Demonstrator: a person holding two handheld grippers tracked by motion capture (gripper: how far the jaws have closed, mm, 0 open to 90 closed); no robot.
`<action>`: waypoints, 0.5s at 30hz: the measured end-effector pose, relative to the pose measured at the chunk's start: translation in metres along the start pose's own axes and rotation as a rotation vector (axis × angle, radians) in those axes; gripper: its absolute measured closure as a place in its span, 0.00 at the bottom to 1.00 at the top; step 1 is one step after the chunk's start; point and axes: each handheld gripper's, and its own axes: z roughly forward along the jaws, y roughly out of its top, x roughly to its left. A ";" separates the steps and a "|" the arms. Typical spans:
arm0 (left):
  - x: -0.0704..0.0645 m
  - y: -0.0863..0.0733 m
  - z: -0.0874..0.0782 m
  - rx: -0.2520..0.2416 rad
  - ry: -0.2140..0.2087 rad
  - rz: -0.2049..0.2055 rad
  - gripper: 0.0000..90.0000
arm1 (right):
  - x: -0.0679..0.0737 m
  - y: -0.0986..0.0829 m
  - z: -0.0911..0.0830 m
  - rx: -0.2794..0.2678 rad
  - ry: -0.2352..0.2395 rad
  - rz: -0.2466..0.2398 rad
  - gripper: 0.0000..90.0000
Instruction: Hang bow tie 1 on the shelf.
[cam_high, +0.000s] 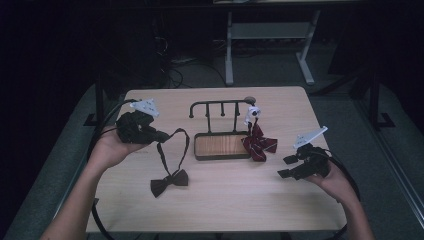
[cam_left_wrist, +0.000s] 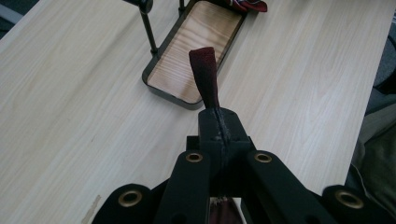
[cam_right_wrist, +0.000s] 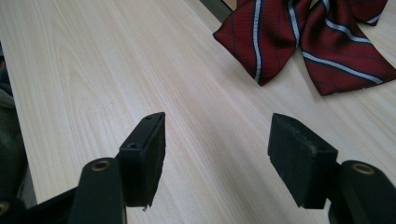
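We are clamping the left gripper (cam_left_wrist: 219, 122) jaws on the dark bow tie's strap (cam_left_wrist: 205, 74) to lift its loop toward the rack (cam_high: 220, 107), while the right gripper (cam_right_wrist: 217, 158) jaws are waiting spread near the striped bow tie (cam_right_wrist: 303, 37).

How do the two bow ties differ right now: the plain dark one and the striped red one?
The plain dark bow tie is one colour; the striped bow tie is red with pale stripes. The dark one lies on the bare table with its strap pinched in the left tongs; the striped one hangs from the rack, untouched, with the right tongs open. Both are bow-shaped.
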 end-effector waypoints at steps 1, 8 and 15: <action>0.001 0.002 0.000 0.000 0.002 -0.002 1.00 | 0.000 0.000 0.000 -0.001 0.000 -0.001 0.41; 0.008 0.012 0.002 0.001 0.001 0.000 1.00 | 0.001 0.000 -0.001 0.001 -0.003 -0.002 0.41; 0.012 0.030 0.000 0.000 0.017 0.009 1.00 | 0.001 -0.001 -0.002 0.000 -0.010 -0.005 0.41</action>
